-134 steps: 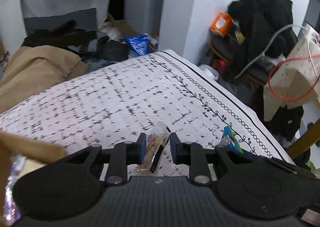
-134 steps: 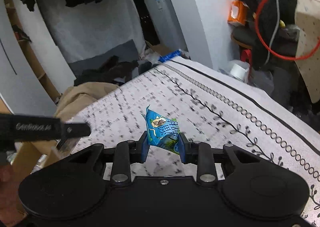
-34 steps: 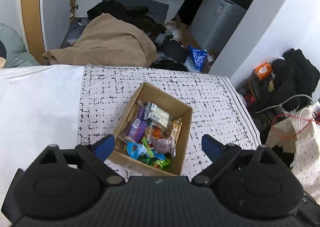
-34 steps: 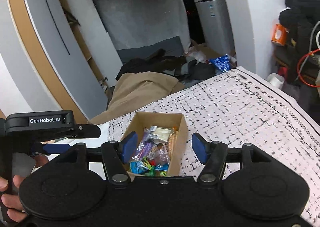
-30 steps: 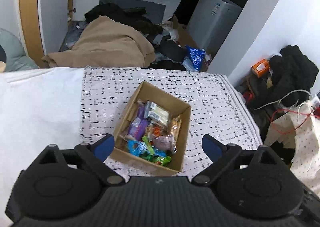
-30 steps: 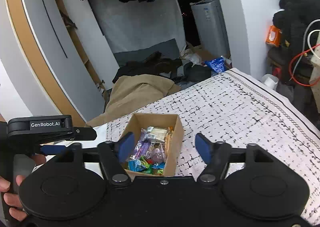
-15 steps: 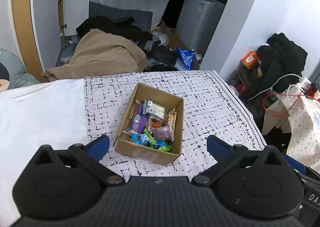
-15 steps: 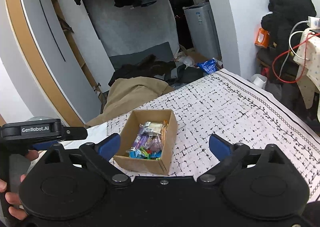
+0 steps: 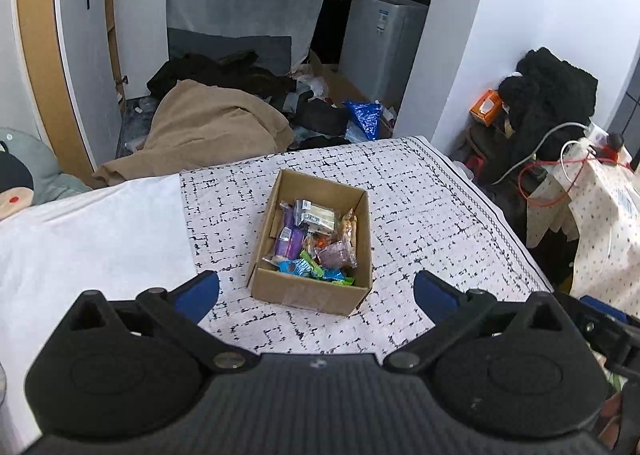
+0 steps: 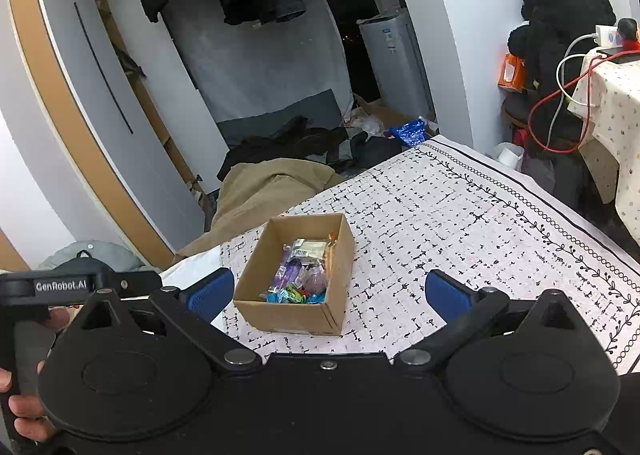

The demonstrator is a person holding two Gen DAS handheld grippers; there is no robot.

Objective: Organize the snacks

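The cardboard box [image 9: 308, 291] with snacks [image 9: 316, 239] sits at frame centre, beyond the left gripper [image 9: 316, 297] whose jaws are spread wide and empty. The right gripper [image 10: 328, 293] is opening, also empty. Bare patterned cloth [image 9: 420, 207] lies around the box.

My right gripper [image 10: 326, 293] is opening, nothing between its blue pads. Beyond sits the cardboard box [image 10: 294, 313] of snack packets [image 10: 298, 275] on the patterned bedspread [image 10: 460, 231].

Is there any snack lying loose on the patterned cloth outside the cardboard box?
No, the patterned cloth is bare; every snack wrapper sits inside the cardboard box.
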